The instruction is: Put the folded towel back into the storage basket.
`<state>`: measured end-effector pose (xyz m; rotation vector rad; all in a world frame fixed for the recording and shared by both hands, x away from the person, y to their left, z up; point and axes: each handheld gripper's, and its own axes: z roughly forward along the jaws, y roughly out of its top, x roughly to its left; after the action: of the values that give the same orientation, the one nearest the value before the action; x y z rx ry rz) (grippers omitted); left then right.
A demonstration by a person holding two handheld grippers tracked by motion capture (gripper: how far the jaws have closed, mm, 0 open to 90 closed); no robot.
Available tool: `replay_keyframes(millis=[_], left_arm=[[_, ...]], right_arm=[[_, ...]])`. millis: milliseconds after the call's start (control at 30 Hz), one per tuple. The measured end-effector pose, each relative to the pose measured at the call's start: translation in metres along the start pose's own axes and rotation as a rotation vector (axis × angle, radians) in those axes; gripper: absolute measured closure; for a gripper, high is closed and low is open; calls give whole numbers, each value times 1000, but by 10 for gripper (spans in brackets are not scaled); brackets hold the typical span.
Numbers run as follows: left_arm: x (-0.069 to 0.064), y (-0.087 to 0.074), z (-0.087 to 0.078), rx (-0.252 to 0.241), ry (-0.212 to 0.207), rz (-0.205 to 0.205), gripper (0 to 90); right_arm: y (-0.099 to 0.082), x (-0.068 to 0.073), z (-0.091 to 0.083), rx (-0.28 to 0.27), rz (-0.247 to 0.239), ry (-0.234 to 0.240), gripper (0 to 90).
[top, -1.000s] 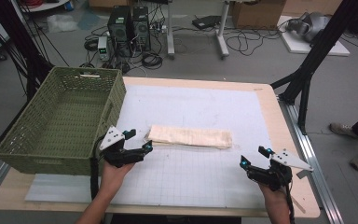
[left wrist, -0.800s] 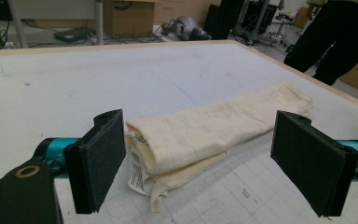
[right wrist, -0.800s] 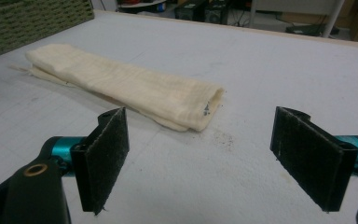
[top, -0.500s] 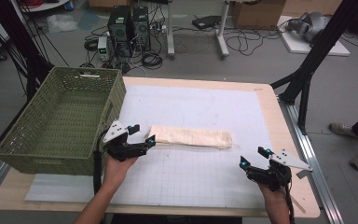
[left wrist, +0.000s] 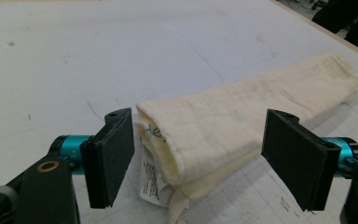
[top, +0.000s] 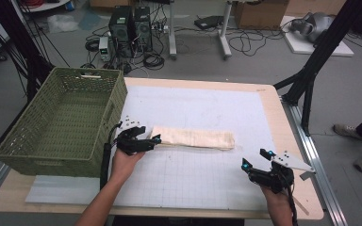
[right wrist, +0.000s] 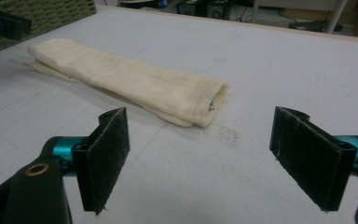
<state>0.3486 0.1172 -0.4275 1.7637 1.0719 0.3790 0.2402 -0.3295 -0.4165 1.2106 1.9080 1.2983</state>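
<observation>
Item 1: cloth (top: 195,139). Cream, folded into a long roll-like bundle, lying flat on the mat (top: 207,179) at mid-table, long axis running left to right. Its left end sits just right of the basket (top: 52,122). In the left gripper view that end shows stacked folded layers and a small white care tag (left wrist: 151,175) hanging from it; the tag carries faint printed lines too small to read, and a few greenish marks on the fold above it are also illegible. A dark speck shows at the right end in the right gripper view, unreadable.

Item 2: left gripper (top: 143,140). Held in the person's left hand at the cloth's left end. Jaws wide apart and just been closing in; the cloth's end lies between the pads (left wrist: 114,154), which stand clear of the fabric on both sides. Nothing grasped.

Item 3: right gripper (top: 257,159). Held at the near right of the table, well apart from the cloth's right end. Jaws spread wide, nothing between them, pointing toward the cloth.

Item 4: basket. Green woven plastic, rectangular, at the table's left edge, with a white label on its far rim, no legible text.

Item 5: mat. White, printed with a fine grid, covering most of the tabletop. No legible writing.
</observation>
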Motion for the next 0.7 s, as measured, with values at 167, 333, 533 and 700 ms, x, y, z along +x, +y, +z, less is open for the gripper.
replay_keyframes(millis=[167, 333, 533, 700], left_arm=[[2, -2, 9, 49, 13, -12, 300], [4, -4, 15, 91, 42, -24, 351], [-3, -4, 30, 212, 76, 42, 445], [-7, -5, 31, 224, 91, 82, 485]], right_arm=[[0, 0, 1, 2, -6, 0, 186], [0, 1, 2, 4, -3, 3, 186], [1, 2, 3, 5, -9, 9, 187], [1, 2, 2, 7, -8, 9, 187]])
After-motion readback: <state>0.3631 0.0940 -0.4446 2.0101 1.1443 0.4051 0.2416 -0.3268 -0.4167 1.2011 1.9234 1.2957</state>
